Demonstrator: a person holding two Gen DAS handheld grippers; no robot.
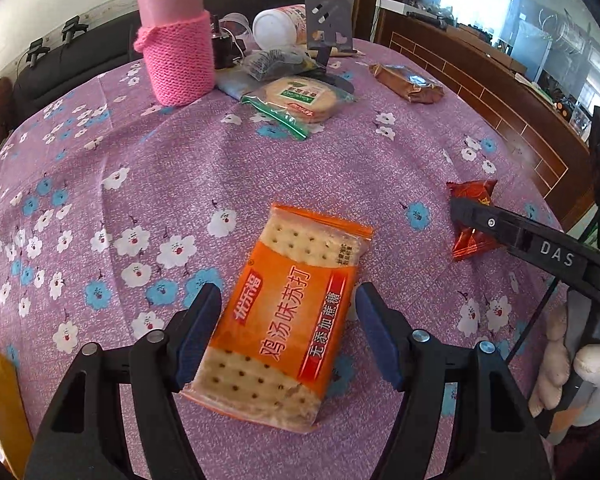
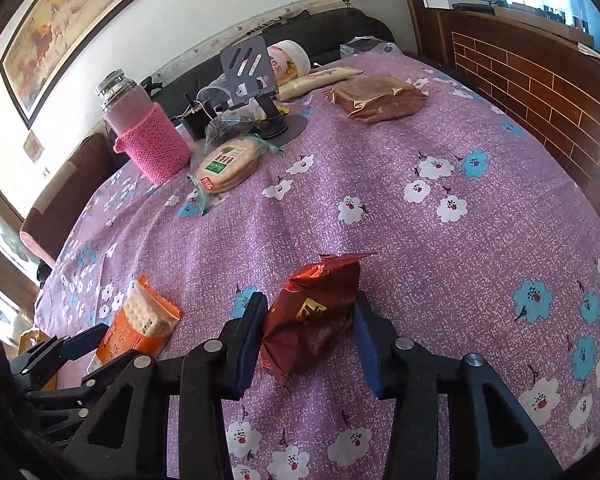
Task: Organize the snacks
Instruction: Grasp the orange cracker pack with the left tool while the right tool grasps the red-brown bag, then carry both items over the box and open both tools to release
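An orange pack of soda crackers (image 1: 288,312) lies on the purple flowered tablecloth (image 1: 180,168), between the open fingers of my left gripper (image 1: 288,320); the left pad touches its edge, the right pad stands a little apart. It also shows in the right wrist view (image 2: 140,324). A small red snack packet (image 2: 312,316) sits between the fingers of my right gripper (image 2: 310,336), which stand close to both its sides. In the left wrist view the packet (image 1: 470,216) is partly hidden by a right gripper finger (image 1: 500,228).
At the far side stand a pink knit-sleeved flask (image 1: 176,40), a bagged stack of round biscuits (image 1: 300,100), a brown wrapped snack (image 1: 408,82), a white jar (image 1: 276,24) and a grey phone stand (image 2: 252,80). A brick-patterned wooden wall (image 2: 540,92) borders the right.
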